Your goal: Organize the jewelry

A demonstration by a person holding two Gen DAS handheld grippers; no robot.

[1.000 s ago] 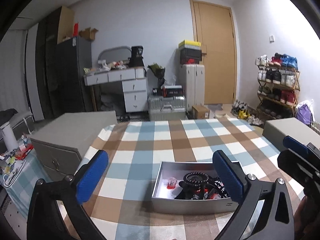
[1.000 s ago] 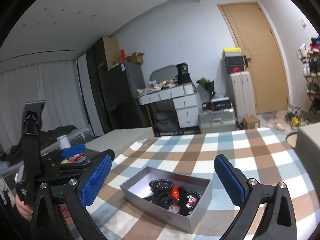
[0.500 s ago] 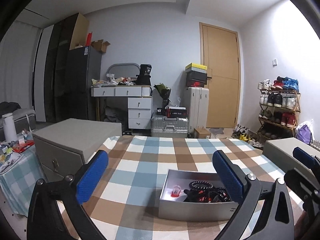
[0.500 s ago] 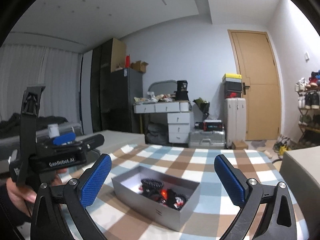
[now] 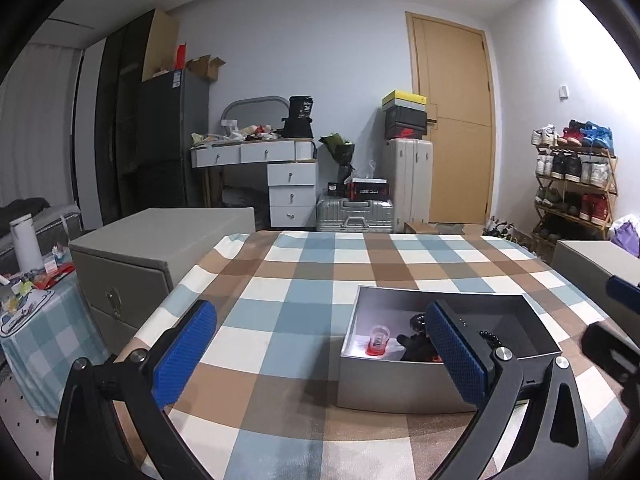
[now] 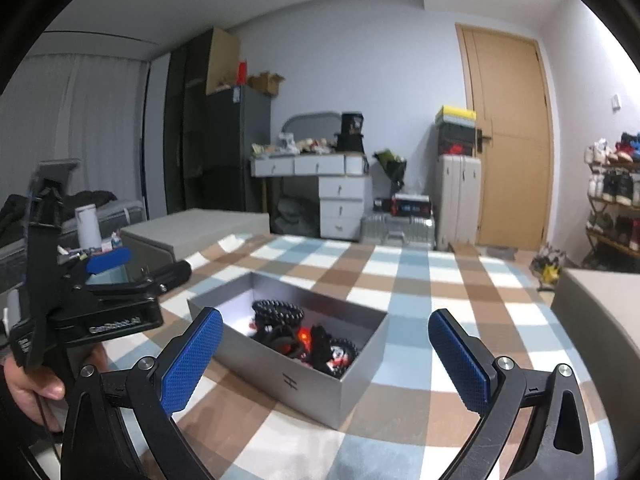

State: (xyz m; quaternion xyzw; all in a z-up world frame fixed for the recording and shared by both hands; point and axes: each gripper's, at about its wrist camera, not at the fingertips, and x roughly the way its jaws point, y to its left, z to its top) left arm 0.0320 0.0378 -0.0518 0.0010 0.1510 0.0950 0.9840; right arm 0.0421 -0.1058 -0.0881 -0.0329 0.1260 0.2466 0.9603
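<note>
A grey open box (image 5: pixel 408 384) sits on the checked tablecloth and also shows in the right wrist view (image 6: pixel 292 376). It holds black beaded bracelets (image 6: pixel 279 310), dark tangled pieces with red bits (image 6: pixel 316 346) and a small red and clear item (image 5: pixel 378 342). My left gripper (image 5: pixel 320 354) is open and empty, just in front of the box and left of it. My right gripper (image 6: pixel 326 360) is open and empty, facing the box's near corner. The left gripper's body, held in a hand, shows at the left of the right wrist view (image 6: pixel 100 304).
The table with the blue, brown and white checked cloth (image 5: pixel 320 268) reaches back to its far edge. A grey cabinet (image 5: pixel 160 240) stands left of the table and another (image 5: pixel 596 256) at the right. A side table with a white bottle (image 5: pixel 26 246) is at far left.
Both grippers tipped up and came back down, so the box shifted in view. The left gripper now sits further left of the box. Both jaws stayed open.
</note>
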